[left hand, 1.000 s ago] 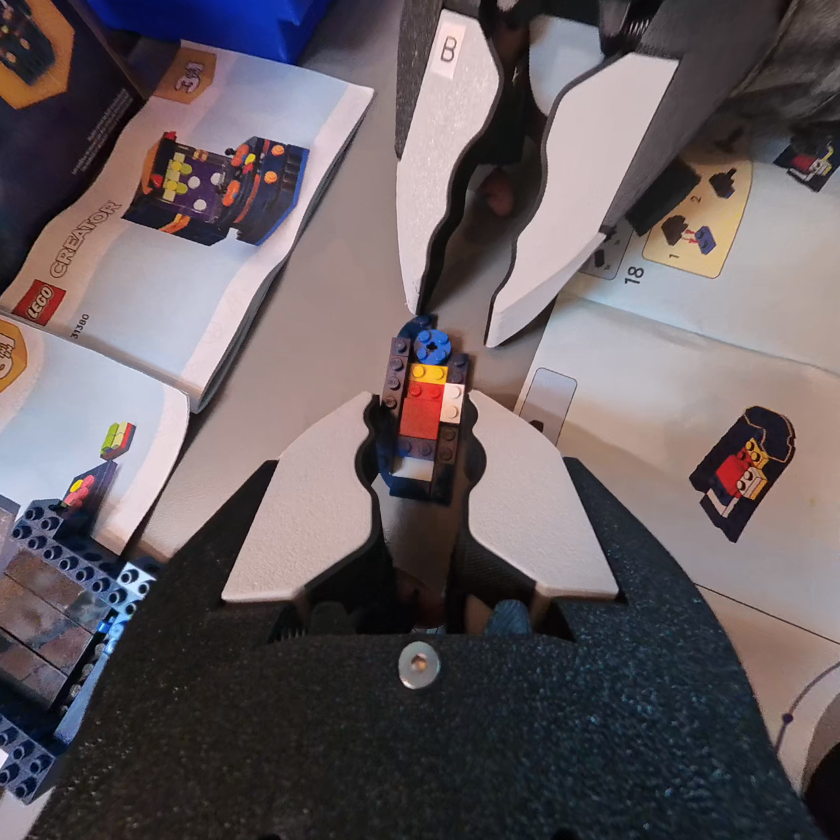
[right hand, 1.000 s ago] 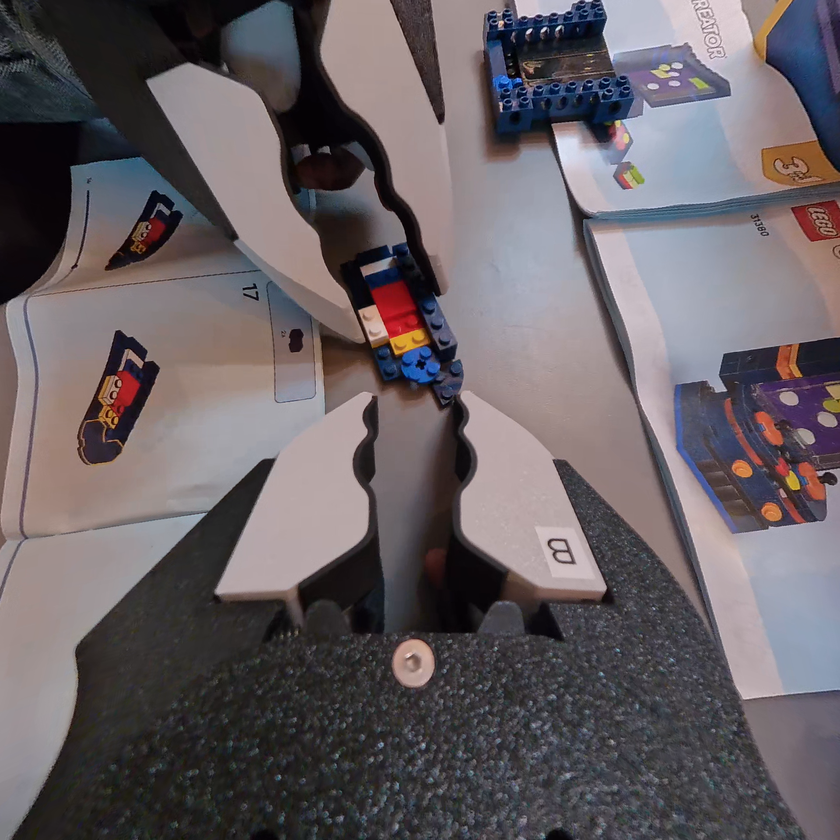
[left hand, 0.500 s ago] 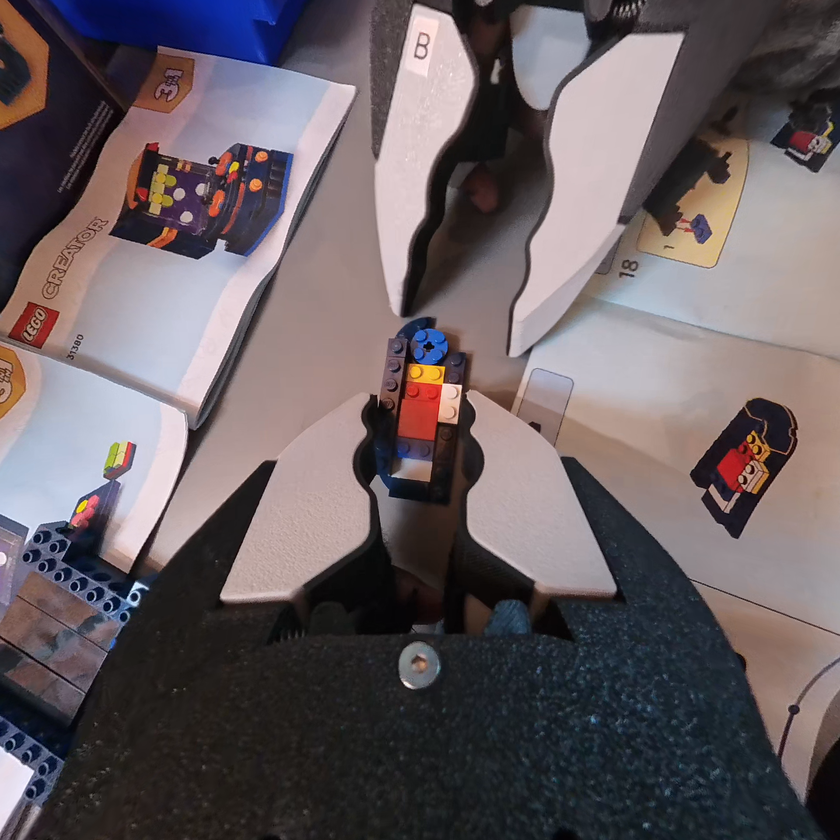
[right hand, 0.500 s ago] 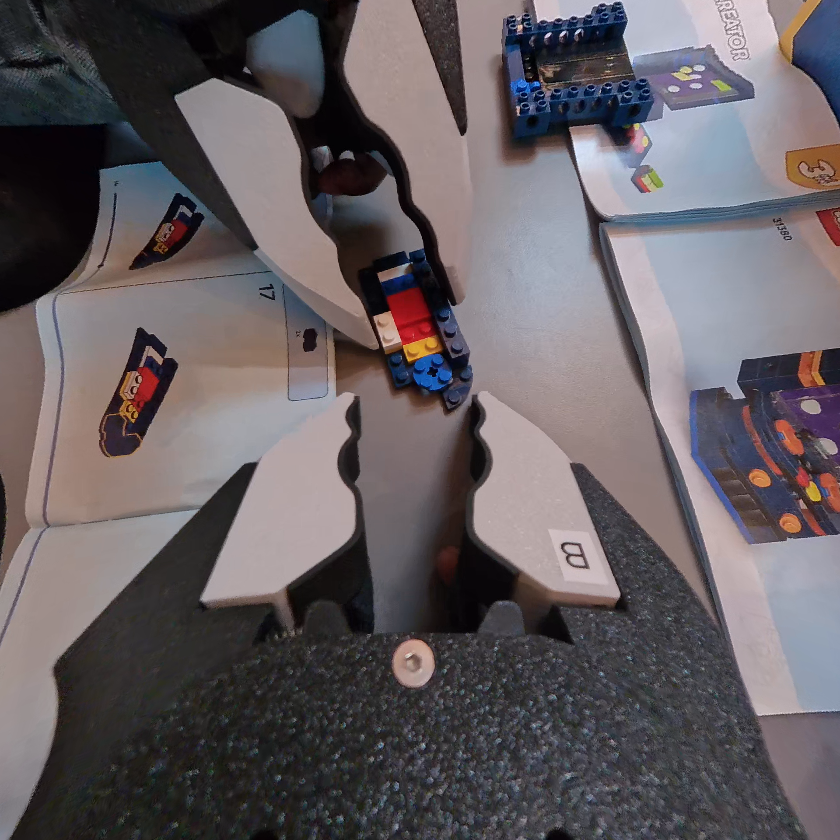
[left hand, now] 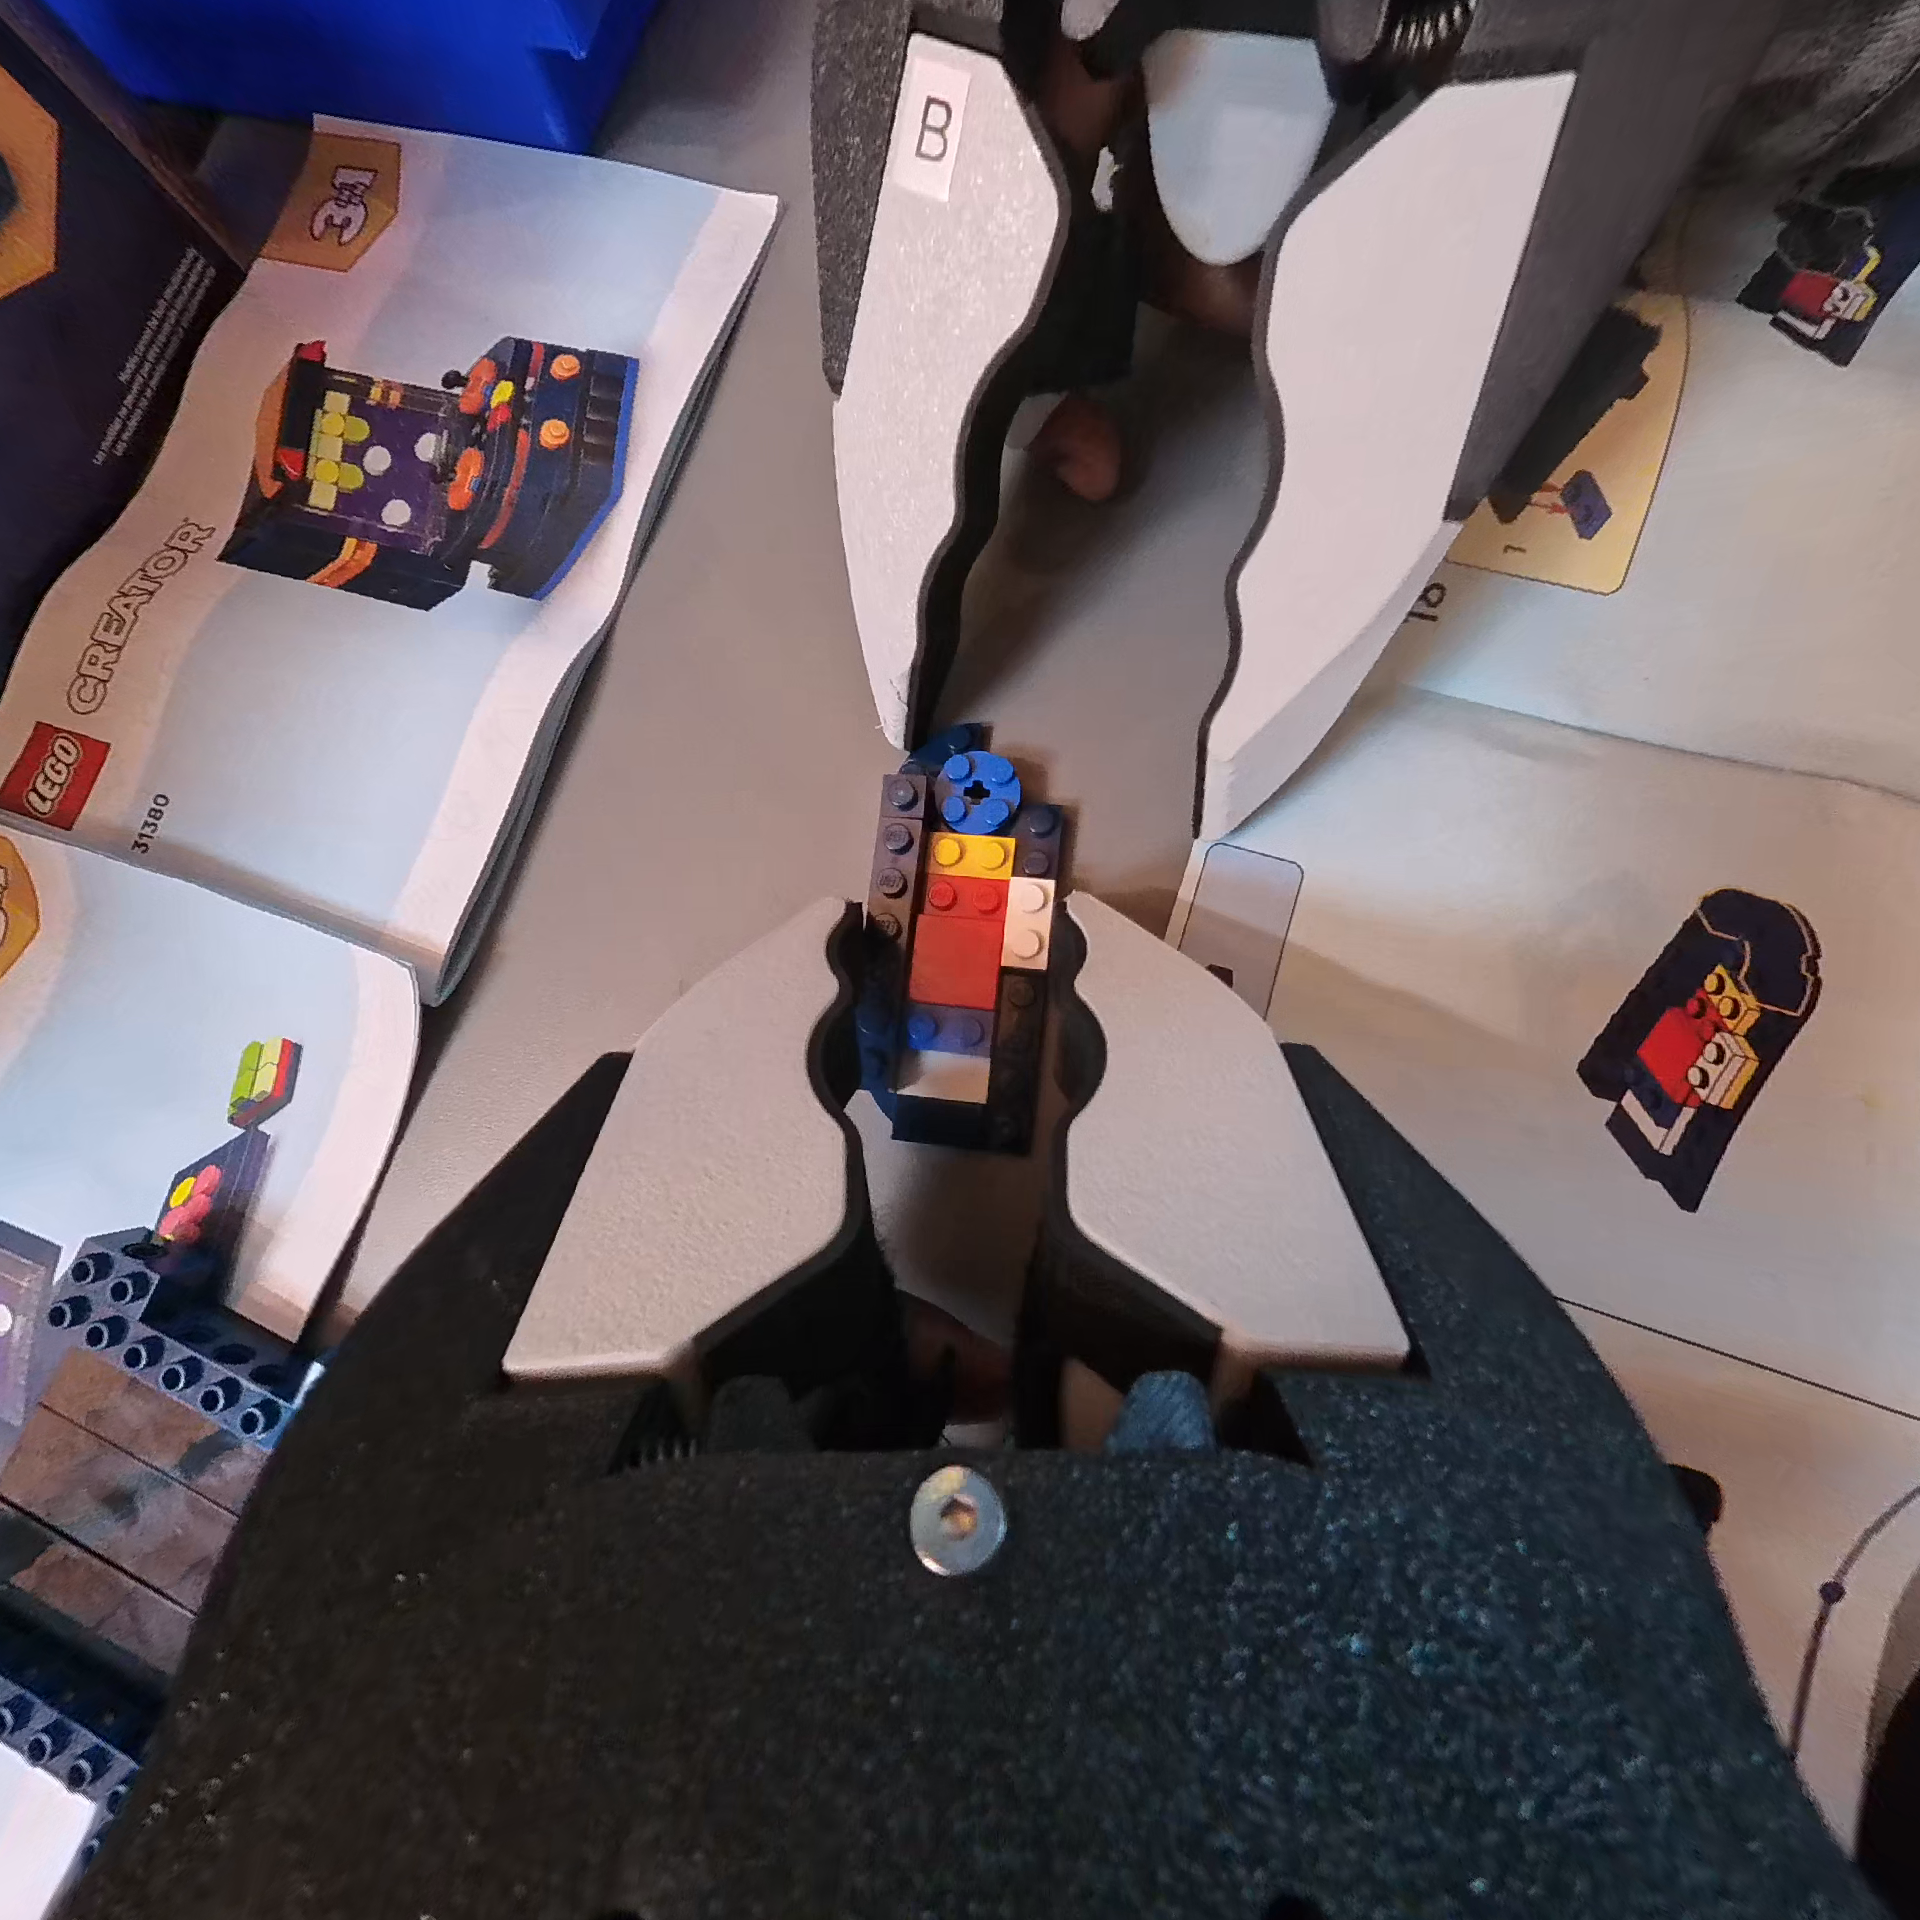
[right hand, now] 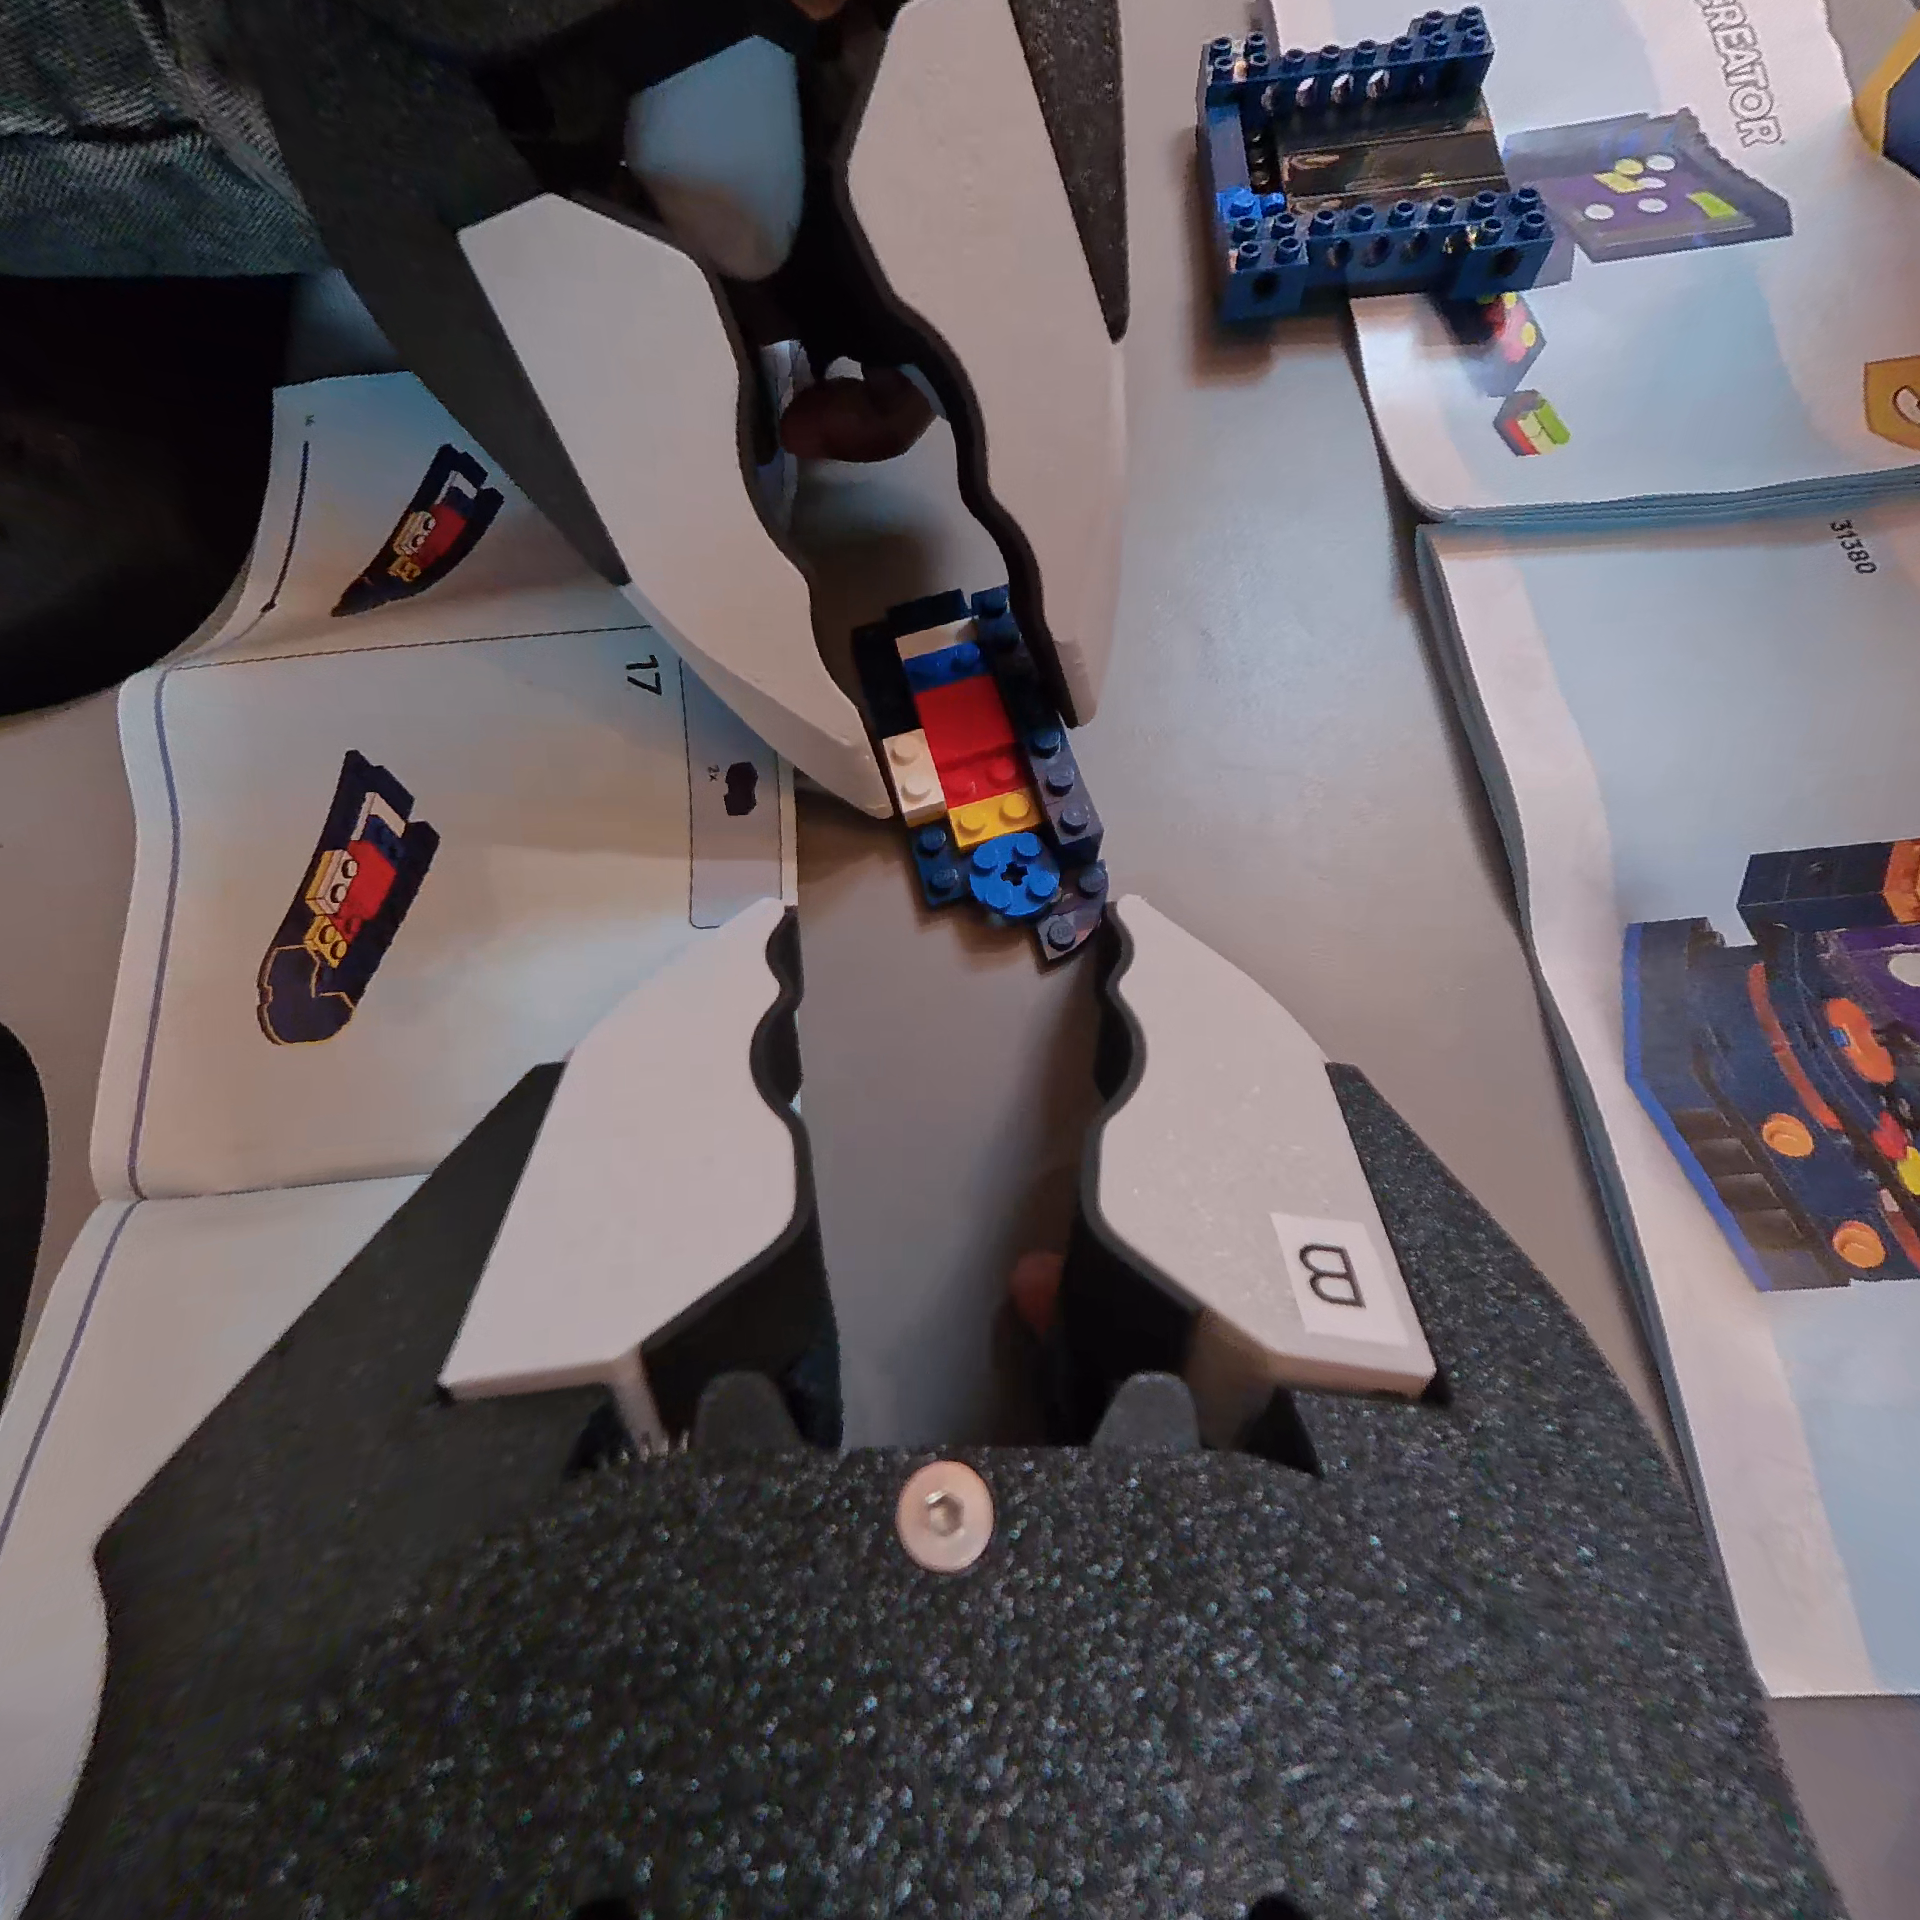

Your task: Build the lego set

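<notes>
The left gripper (left hand: 958,997) is clamped on a small brick assembly (left hand: 966,935), its two pale grey fingers (left hand: 727,1101) pressing the dark blue side strips at the near half of the build, while the far half sticks out past the fingertips over the smooth grey table (left hand: 675,790). The assembly is a flat, studded stack: dark navy plates along both sides, a red block in the middle, a yellow piece, a white piece on its right, and a round blue studded plate (left hand: 979,792) at the far end. The right gripper (right hand: 945,925) faces it from the far side with its jaws spread wide and nothing between them; one fingertip (left hand: 894,717) sits just beside the round plate's end of the build. The fingers have wavy black inner edges and matte grainy black housings. Glossy paper instruction booklets (left hand: 343,582) lie to the left, an open one (left hand: 1558,935) to the right, and a blue studded frame (right hand: 1361,177) rests far right in the right wrist view
</notes>
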`<state>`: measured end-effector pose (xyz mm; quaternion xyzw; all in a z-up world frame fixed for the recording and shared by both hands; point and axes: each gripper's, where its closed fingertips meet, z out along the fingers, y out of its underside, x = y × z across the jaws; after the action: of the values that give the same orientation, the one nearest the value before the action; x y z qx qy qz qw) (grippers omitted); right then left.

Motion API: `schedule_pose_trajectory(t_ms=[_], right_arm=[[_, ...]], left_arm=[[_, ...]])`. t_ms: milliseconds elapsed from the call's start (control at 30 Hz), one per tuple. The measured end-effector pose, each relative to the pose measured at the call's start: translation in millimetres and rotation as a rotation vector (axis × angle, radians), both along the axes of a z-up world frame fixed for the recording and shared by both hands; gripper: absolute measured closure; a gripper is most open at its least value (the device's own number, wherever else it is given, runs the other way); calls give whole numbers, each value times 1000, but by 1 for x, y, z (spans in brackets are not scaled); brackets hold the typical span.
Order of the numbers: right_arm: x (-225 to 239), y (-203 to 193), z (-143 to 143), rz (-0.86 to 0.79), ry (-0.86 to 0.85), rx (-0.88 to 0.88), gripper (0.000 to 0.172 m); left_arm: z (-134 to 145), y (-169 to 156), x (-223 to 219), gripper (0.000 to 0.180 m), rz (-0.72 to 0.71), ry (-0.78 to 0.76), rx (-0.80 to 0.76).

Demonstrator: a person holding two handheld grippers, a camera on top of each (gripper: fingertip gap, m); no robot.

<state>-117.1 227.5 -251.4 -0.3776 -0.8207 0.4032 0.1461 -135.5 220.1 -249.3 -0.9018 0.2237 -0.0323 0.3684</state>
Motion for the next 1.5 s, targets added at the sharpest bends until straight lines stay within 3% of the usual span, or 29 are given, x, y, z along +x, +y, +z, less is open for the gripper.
schedule_pose_trajectory(t_ms=[333, 1500], right_arm=[[2, -2, 0, 19, -2, -3, 111], [2, -2, 0, 18, -5, -7, 119]], left_arm=[[-1, 0, 1, 147, -52, 38, 38], [-2, -1, 1, 146, -59, 27, 52]])
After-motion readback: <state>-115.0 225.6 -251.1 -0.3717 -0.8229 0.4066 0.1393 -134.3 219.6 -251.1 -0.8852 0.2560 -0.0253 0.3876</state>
